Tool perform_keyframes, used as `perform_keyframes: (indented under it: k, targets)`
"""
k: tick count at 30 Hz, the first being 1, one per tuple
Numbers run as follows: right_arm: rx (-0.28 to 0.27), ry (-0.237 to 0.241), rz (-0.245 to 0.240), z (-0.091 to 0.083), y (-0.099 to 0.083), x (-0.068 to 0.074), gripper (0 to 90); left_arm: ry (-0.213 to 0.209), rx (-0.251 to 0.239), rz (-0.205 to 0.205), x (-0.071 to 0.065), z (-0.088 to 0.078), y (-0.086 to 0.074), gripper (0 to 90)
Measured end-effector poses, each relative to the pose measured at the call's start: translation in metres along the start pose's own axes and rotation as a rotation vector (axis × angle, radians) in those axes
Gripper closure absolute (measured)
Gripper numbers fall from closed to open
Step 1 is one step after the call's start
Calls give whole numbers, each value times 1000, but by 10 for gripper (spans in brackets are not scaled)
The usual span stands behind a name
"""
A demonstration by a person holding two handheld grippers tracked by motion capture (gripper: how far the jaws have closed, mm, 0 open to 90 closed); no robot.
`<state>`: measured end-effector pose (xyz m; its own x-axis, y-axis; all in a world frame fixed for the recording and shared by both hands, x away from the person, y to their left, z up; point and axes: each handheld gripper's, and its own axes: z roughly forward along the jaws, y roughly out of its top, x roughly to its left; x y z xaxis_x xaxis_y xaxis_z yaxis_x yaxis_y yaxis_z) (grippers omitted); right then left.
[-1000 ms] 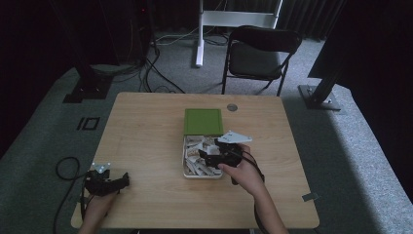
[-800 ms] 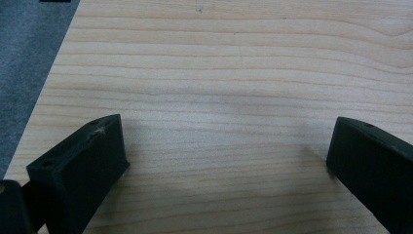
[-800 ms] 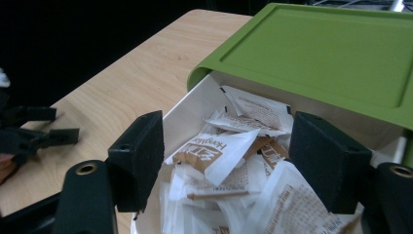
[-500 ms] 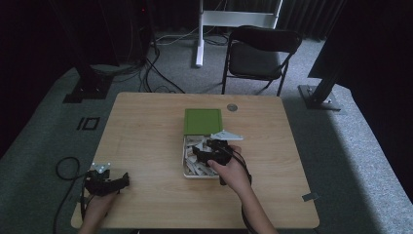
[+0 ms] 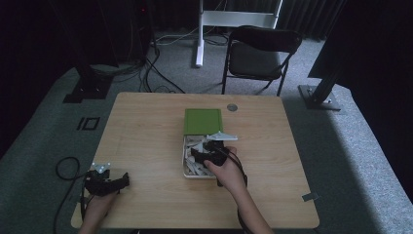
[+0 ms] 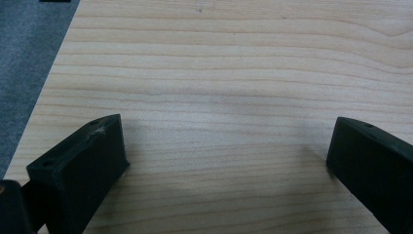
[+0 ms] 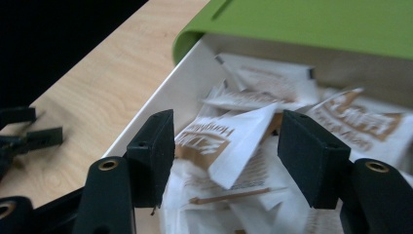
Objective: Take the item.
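— Since a second ago, what moved?
— Right gripper (image 5: 200, 155) slid toward the near-left over the white box (image 5: 185, 165); the left gripper (image 5: 117, 182) stayed at the bench's (image 5: 146, 126) near-left corner

— State of the right one?
— Spread, jaws either side of a white-and-brown sachet (image 7: 229, 139) lying tilted on the pile, not pressing it

— And the left?
— Spread wide over bare wood, nothing between the jaws

— Where's the box?
— Mid-bench, full of sachets, its green lid (image 5: 203, 121) slid back over the far end. A small round disc (image 5: 232, 107) sits near the far edge, a chair (image 5: 260, 51) on the floor beyond
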<state>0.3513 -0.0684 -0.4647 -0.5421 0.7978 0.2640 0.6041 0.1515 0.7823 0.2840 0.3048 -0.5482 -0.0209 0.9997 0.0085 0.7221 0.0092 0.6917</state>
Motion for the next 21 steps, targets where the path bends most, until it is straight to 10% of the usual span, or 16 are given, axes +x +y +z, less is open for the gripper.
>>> perform_keyframes:
  k: [21]
  targets:
    - [-17,39,-69,7,0,9,527,0,0,1,0,0,0,14]
